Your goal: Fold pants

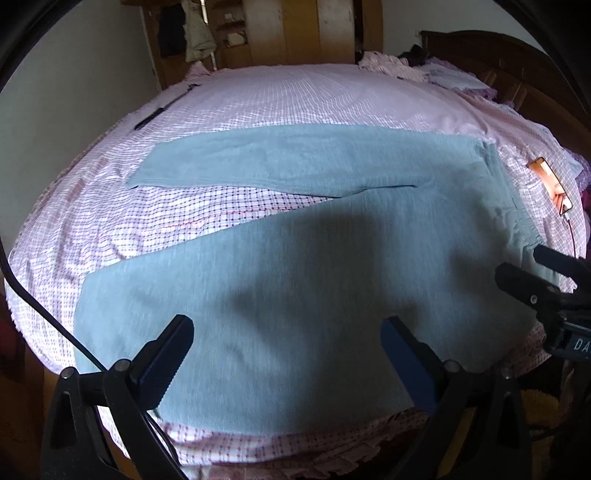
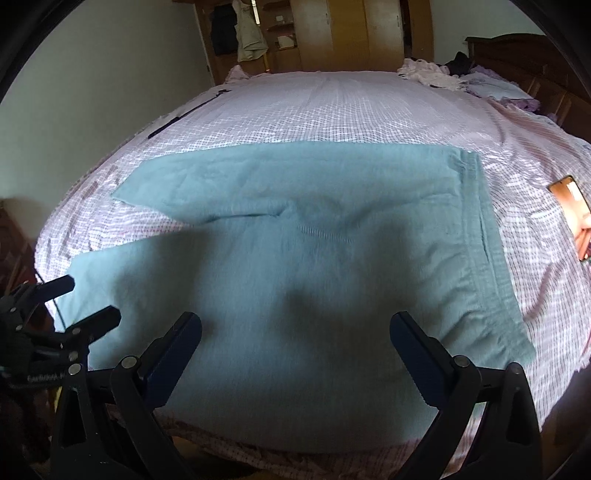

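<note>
Since the pants [image 2: 295, 258] are soft, light knit fabric, they should drape and slide easily; my judgement is to pinch at the waistband [image 2: 480, 229], right of centre in the right wrist view, and at a leg hem [image 1: 144, 177], left of centre in the left wrist view. Pants lie flat, legs splayed, across the middle of both frames. Left gripper [image 1: 288, 350]: fingers wide apart, holding nothing, hovering over the near leg. Right gripper [image 2: 295, 347]: likewise spread and empty. Surface: checked pink bedsheet [image 2: 332, 107], slightly wrinkled. Phone [image 2: 572, 218] at right edge. Wooden wardrobe [image 2: 347, 33] at top centre.
</note>
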### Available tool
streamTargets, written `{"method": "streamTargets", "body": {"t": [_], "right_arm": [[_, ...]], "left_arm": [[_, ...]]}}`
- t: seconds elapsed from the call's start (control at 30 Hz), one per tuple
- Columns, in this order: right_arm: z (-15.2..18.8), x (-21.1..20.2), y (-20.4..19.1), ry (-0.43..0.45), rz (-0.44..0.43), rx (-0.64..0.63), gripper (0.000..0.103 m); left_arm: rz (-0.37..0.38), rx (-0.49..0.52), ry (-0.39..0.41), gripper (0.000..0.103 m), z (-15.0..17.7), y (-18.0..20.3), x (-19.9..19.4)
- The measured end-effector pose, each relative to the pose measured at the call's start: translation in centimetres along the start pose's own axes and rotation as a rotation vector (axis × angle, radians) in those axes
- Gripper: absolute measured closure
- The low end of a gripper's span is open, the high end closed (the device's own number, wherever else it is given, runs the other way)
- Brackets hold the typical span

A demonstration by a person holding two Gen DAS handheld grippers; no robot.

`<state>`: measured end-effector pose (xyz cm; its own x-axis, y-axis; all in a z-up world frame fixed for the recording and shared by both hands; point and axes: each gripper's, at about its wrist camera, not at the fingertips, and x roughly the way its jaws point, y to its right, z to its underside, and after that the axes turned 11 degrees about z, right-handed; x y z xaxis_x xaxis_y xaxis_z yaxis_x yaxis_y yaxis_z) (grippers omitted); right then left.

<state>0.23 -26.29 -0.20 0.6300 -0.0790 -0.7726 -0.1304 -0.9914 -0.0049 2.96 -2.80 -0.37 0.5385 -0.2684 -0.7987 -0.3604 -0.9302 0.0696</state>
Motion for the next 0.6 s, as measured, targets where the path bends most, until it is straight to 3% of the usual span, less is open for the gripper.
{"method": "streamTargets", "body": {"t": [0.4, 0.6], "right_arm": [[-4.6, 2.2, 2.1, -0.038, -0.021, -0.026, 0.004], [-7.5, 4.2, 3.7, -0.033, 0.042, -0.038, 0.004]], "left_arm": [[0.004, 0.004, -0.02, 0.0, -5.9, -2.5, 1.6], [0.036, -0.018, -0.026, 0.0, -9.7, -3.3, 2.8]]}}
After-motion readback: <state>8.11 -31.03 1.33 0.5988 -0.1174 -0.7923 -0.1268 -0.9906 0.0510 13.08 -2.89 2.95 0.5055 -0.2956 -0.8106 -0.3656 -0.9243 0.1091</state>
